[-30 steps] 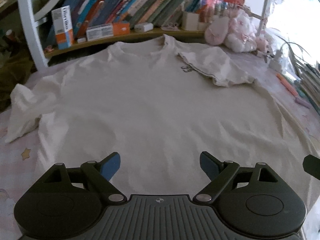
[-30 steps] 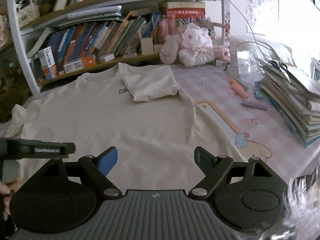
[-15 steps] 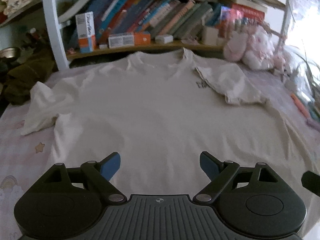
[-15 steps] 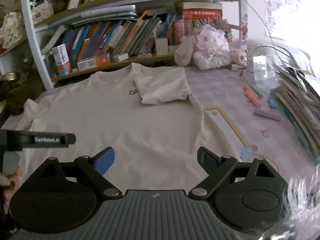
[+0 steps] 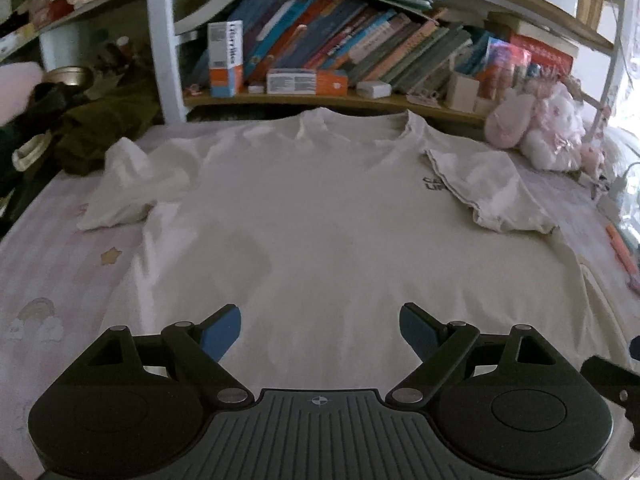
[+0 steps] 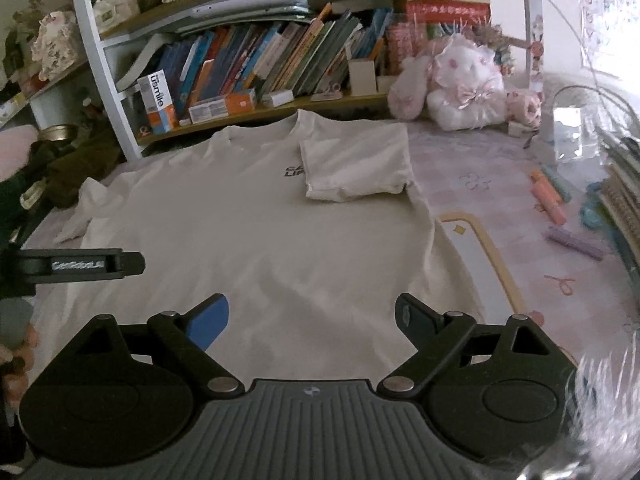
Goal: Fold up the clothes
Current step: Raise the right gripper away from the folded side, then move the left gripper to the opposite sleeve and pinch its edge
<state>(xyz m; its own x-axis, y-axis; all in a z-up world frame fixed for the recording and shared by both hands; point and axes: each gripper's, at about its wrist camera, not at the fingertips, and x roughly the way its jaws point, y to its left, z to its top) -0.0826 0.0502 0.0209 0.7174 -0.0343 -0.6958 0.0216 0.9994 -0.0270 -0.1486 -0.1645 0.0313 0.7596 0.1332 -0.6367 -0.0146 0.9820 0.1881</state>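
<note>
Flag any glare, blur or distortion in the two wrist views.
Left wrist: window light blows out the right edge, fisheye bows the bookshelf, white T-shirt sits dim but sharp. Right wrist: overexposed top right corner, a smeared translucent blur at bottom right, shelves curve strongly; the shirt logo is readable.

Shirt's near hem hidden behind my left gripper body. Chest print half covered by the folded sleeve; letters unreadable. Book stack cut off at right edge. Lower right corner smeared by a blurry clear thing.
</note>
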